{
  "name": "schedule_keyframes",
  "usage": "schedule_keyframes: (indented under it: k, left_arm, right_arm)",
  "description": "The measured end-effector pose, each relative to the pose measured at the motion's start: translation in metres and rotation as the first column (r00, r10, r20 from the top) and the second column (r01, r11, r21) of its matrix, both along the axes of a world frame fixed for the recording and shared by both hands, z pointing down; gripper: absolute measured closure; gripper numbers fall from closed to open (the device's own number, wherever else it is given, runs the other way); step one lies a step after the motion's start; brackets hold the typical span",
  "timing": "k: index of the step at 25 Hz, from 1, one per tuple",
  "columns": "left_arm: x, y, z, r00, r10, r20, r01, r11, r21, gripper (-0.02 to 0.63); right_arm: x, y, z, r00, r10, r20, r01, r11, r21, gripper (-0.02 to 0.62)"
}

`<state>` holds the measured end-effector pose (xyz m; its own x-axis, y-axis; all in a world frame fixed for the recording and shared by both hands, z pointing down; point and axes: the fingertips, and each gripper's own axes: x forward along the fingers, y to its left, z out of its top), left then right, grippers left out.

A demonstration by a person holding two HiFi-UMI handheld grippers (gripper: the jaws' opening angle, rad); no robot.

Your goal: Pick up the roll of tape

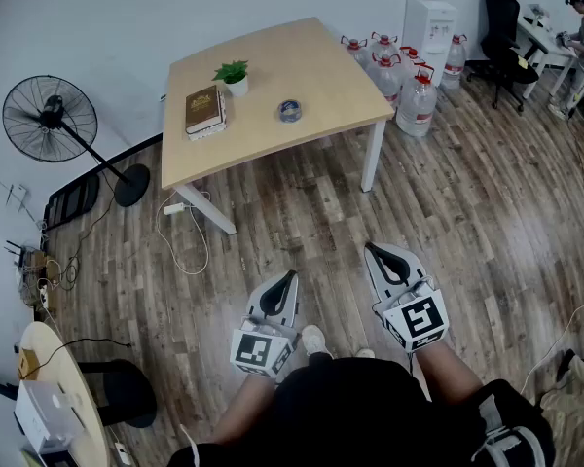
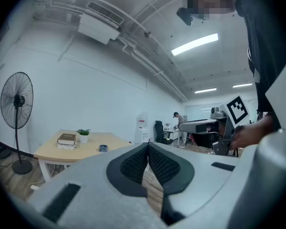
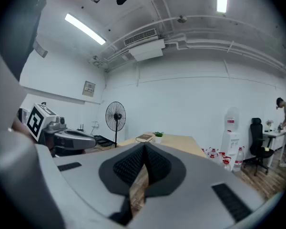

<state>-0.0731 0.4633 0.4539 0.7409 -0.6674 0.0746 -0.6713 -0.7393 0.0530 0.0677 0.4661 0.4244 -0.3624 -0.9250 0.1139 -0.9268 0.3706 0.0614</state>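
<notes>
**Left gripper** (image 1: pixel 290 276) and **right gripper** (image 1: pixel 371 248): held side by side and roughly level above the floor. Each has its jaws closed pad to pad, with nothing between them, as both gripper views show.

**Tape** (image 1: pixel 290 111): a small bluish roll lying flat on the table (image 1: pixel 321 66), well apart from both grippers. In the head view it is at 12 o'clock of the left gripper and about 11 o'clock of the right.

**Book** (image 1: pixel 203 111): at 9 o'clock of the tape. **Plant** (image 1: pixel 234 74): at 10 o'clock of the tape. Neither touches it.

**Fan** (image 1: pixel 51 115): on the floor at 9 o'clock of the table. **Bottles** (image 1: pixel 409 81): at 3 o'clock of the table.

**Step in hand** (judged): the start of the approach, as the tape is still out of reach.

**Next move** (judged): step up to the table, open one gripper's jaws wider than the roll, and set them astride it, clear of book and plant.
</notes>
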Motion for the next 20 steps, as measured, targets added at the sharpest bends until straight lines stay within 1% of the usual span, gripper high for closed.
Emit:
schedule_keyframes:
  k: [8, 12, 16, 20]
  left_arm:
    - [0.000, -0.001, -0.006, 1.000, 0.003, -0.001, -0.003, 1.000, 0.009, 0.601]
    - [-0.001, -0.008, -0.006, 1.000, 0.018, 0.003, -0.018, 1.000, 0.007, 0.601]
    - [-0.016, -0.020, -0.007, 1.000, 0.024, -0.002, -0.024, 1.000, 0.011, 0.601]
    - [-0.034, -0.037, -0.009, 1.000, 0.029, -0.006, -0.029, 0.999, 0.020, 0.601]
  right_arm:
    - [-0.001, -0.005, -0.002, 1.000, -0.015, -0.013, 0.015, 1.000, 0.001, 0.600]
    - [0.001, -0.016, -0.004, 1.000, 0.017, -0.018, -0.017, 1.000, 0.013, 0.600]
    - [-0.006, -0.029, -0.011, 0.999, 0.044, 0.025, -0.045, 0.998, 0.038, 0.598]
    - [-0.020, -0.045, -0.016, 0.998, 0.051, 0.024, -0.052, 0.998, 0.044, 0.598]
